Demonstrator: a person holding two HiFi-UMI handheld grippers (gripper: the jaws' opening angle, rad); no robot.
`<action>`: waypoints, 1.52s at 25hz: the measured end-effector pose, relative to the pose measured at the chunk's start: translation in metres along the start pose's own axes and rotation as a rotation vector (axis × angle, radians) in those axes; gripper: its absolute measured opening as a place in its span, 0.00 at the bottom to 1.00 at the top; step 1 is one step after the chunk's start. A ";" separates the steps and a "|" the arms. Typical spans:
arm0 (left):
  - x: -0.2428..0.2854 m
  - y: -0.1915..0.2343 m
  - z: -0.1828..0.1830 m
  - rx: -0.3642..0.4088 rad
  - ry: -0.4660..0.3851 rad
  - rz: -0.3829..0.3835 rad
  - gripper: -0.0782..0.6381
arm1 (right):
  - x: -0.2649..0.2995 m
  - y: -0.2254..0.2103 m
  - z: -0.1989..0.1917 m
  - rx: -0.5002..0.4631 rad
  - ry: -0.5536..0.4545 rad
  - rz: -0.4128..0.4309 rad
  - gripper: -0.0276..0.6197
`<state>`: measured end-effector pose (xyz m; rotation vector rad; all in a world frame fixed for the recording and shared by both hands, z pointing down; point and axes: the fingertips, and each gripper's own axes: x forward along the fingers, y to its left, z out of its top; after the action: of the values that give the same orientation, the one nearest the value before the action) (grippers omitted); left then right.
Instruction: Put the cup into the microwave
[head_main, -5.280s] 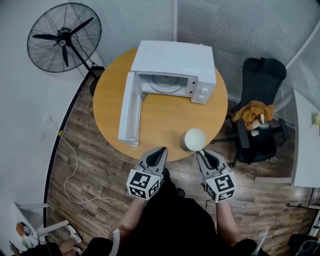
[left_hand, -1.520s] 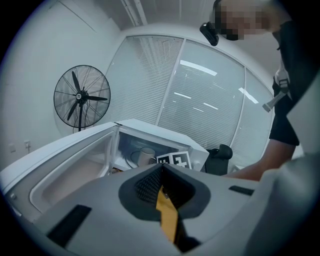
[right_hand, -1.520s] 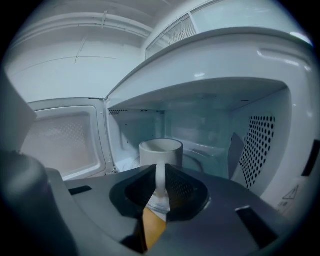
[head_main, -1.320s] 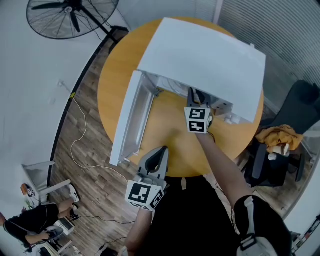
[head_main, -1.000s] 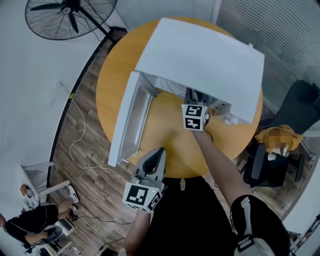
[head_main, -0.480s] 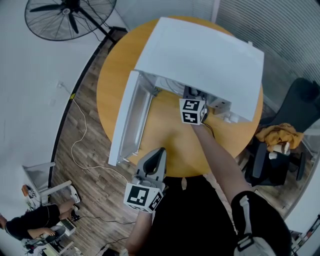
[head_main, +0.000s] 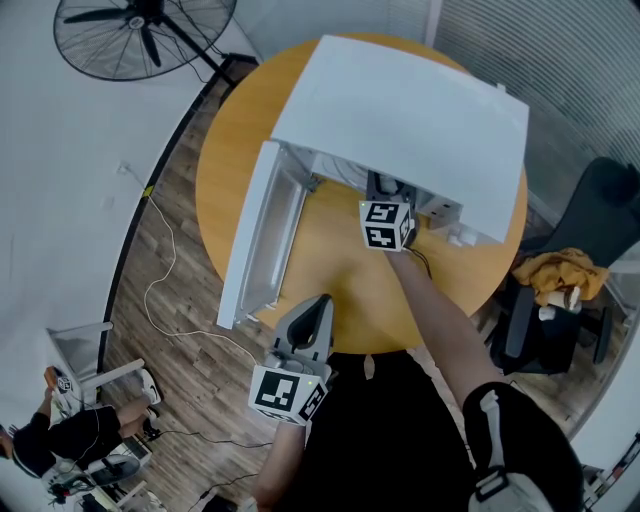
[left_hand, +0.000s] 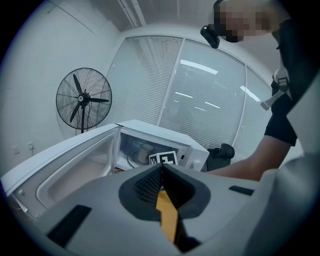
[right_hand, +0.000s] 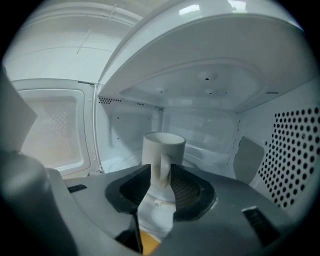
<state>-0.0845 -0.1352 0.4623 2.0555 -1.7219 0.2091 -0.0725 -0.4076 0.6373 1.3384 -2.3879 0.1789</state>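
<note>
Cup (right_hand: 163, 144) upright inside the microwave (head_main: 400, 110), handle (right_hand: 165, 161) free.
My right claw (right_hand: 161, 169) has just been opening; its jaws stand apart around the handle, so I should back straight out, level, without clipping it. My left claw (left_hand: 161, 170) is closed and empty.

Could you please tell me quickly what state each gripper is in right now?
Left gripper: jaws shut, empty.
Right gripper: jaws just opened; cup handle between them, ungripped.
</note>
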 end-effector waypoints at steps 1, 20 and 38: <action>0.000 -0.001 0.000 0.000 0.001 0.002 0.10 | -0.001 0.000 0.000 0.004 0.001 0.001 0.25; -0.026 -0.006 -0.004 0.006 -0.034 -0.010 0.10 | -0.044 0.005 -0.001 0.022 0.000 0.002 0.28; -0.096 -0.003 -0.012 0.046 -0.106 -0.151 0.10 | -0.197 0.045 0.008 0.021 -0.034 -0.017 0.09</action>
<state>-0.0994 -0.0435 0.4345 2.2554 -1.6265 0.0939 -0.0215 -0.2302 0.5556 1.3813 -2.4086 0.1782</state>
